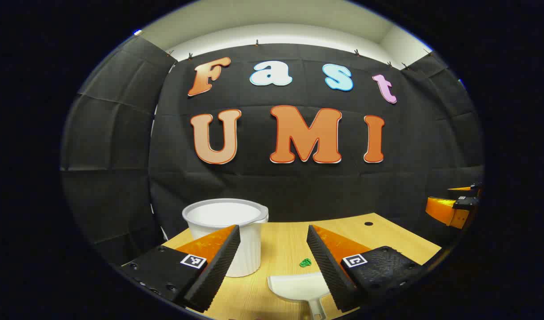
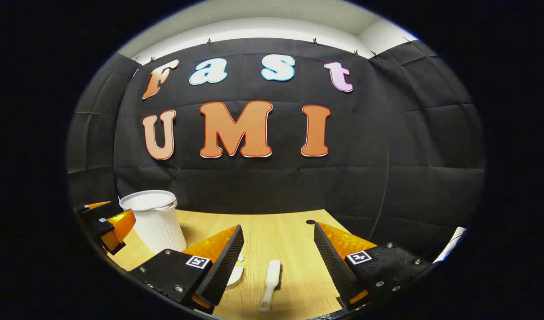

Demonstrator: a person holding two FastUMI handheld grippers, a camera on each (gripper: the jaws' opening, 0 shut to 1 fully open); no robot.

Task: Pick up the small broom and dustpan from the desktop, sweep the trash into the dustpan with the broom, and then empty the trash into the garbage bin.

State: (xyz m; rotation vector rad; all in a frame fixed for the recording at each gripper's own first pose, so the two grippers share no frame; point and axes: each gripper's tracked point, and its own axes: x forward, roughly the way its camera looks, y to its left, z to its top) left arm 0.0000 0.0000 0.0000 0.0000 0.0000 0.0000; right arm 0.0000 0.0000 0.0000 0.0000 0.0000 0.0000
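**Both grippers are waiting open above the desktop, broom and dustpan not yet taken**

The wooden desktop [image 2: 294,240] is carrying everything, and the biggest thing on it is the white garbage bin [image 1: 236,240], which is standing upright at the far left side. It is looking like thin ribbed plastic, so I judge it light and easy to push over; the dustpan should be emptied over its open top without knocking the rim.

The left gripper [image 1: 272,262] is hovering with its fingers spread wide and nothing between them. Just below it the white dustpan [image 1: 298,289] is lying flat, its handle pointing toward the camera. It is seeming stiff, light and rather slippery, so the narrow handle is the best place to take hold.

The right gripper [image 2: 278,262] is also standing open and empty. Between its fingers, on the wood, the small white broom [image 2: 271,282] is lying lengthwise. I am judging it light and rigid at the handle, which the fingers should pinch across.

The smallest thing is the green trash [image 1: 305,262], lying just beyond the dustpan; it is probably very light
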